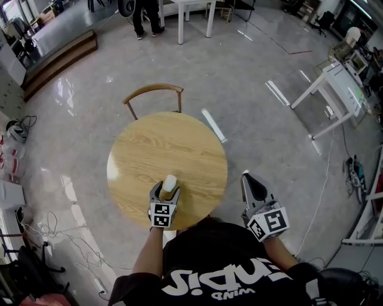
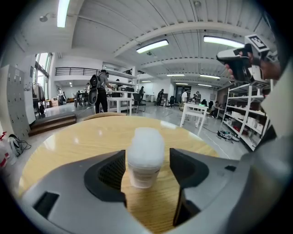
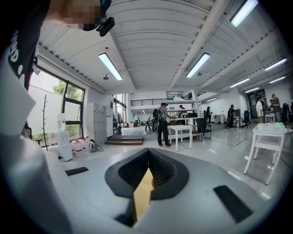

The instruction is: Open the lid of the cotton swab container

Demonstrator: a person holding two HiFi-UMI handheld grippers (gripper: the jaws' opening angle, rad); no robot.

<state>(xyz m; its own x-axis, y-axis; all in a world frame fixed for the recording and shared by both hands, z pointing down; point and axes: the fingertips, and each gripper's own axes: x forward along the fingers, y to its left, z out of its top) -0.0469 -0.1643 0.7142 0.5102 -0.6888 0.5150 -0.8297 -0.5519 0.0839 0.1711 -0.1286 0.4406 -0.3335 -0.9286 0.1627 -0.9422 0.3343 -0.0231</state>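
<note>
The cotton swab container (image 1: 170, 182), a small white tub with a rounded frosted lid, stands upright near the front edge of the round wooden table (image 1: 161, 140). My left gripper (image 1: 167, 191) is open, one jaw on each side of the tub. In the left gripper view the container (image 2: 145, 155) sits between the dark pads (image 2: 107, 176) with a thin gap on both sides, and its lid is on. My right gripper (image 1: 247, 178) is shut and hangs off the table's right edge, holding nothing. In the right gripper view its jaws (image 3: 147, 157) meet above a strip of tabletop.
A wooden chair (image 1: 153, 92) stands at the table's far side. A white table (image 1: 332, 89) is at the right, with cables on the floor near it. Another white table (image 1: 194, 18) and a standing person (image 1: 146, 18) are far back. Bags and wires lie at the left.
</note>
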